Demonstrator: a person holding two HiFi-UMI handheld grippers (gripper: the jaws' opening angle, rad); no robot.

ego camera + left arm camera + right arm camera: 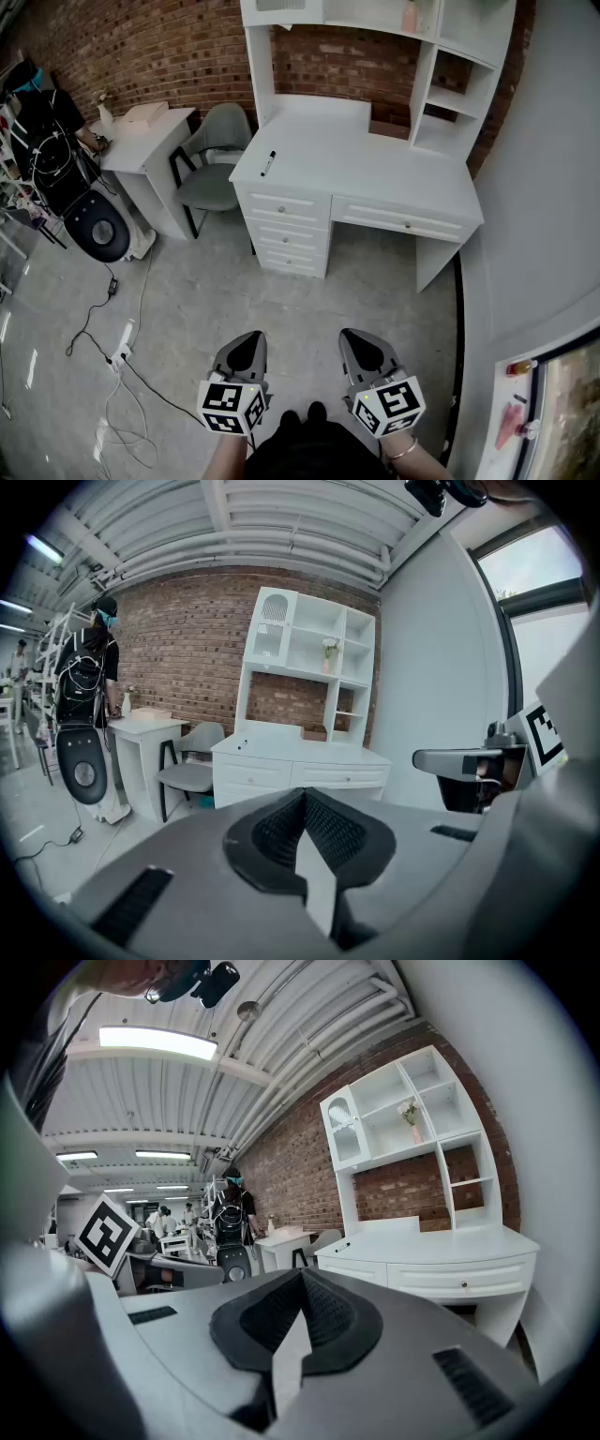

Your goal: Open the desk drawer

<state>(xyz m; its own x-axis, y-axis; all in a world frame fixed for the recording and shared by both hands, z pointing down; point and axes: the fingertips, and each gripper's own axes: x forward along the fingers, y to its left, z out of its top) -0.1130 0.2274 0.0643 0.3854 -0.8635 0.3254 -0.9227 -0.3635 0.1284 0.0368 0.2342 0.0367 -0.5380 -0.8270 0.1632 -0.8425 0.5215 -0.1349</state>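
A white desk (375,159) with a shelf hutch stands against the brick wall, well ahead of both grippers. It has a stack of small drawers (284,232) on its left and one wide drawer (401,221) with a small knob over the knee space; all are closed. My left gripper (247,341) and right gripper (360,339) hang side by side low over the floor, far short of the desk. Both are shut with nothing between the pads. The left gripper view shows the desk (298,759) beyond the shut jaws. The right gripper view shows the wide drawer (461,1278).
A grey chair (214,161) and a small white side table (143,139) stand left of the desk. A black pen (268,163) lies on the desktop. Cables (117,361) trail over the floor at left. A person (87,672) stands far left. A grey wall (544,187) runs along the right.
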